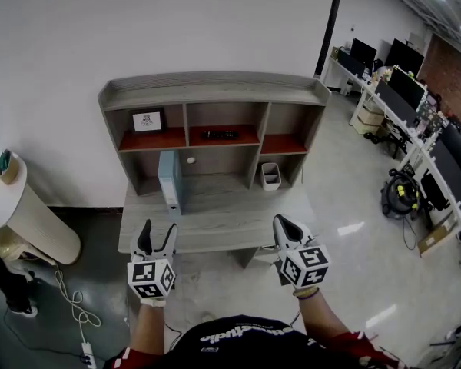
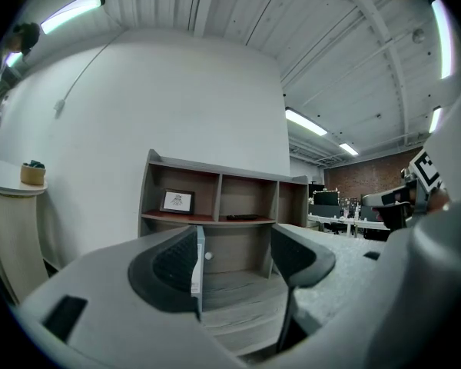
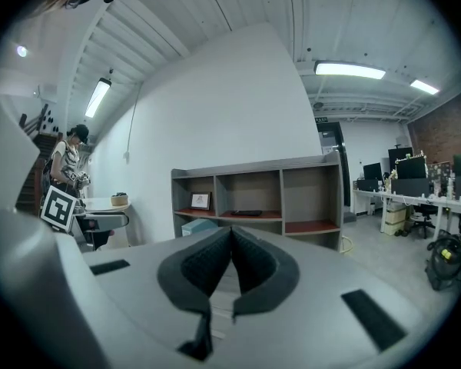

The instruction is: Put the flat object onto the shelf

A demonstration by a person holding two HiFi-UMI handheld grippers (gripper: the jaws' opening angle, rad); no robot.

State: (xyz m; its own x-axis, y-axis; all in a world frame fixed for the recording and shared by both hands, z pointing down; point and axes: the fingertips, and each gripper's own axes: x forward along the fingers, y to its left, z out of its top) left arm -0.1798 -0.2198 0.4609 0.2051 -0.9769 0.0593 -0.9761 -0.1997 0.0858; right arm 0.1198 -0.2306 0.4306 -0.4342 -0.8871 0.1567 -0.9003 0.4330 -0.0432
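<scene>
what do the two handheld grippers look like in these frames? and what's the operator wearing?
The left gripper and right gripper both have light grey moulded bodies and black textured pads. Each carries a white cube with black square markers. Sleeves look red, on a dark top with white print.

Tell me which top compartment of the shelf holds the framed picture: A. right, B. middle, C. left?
C: in the head view the picture stands in the left top compartment of the shelf.
</scene>
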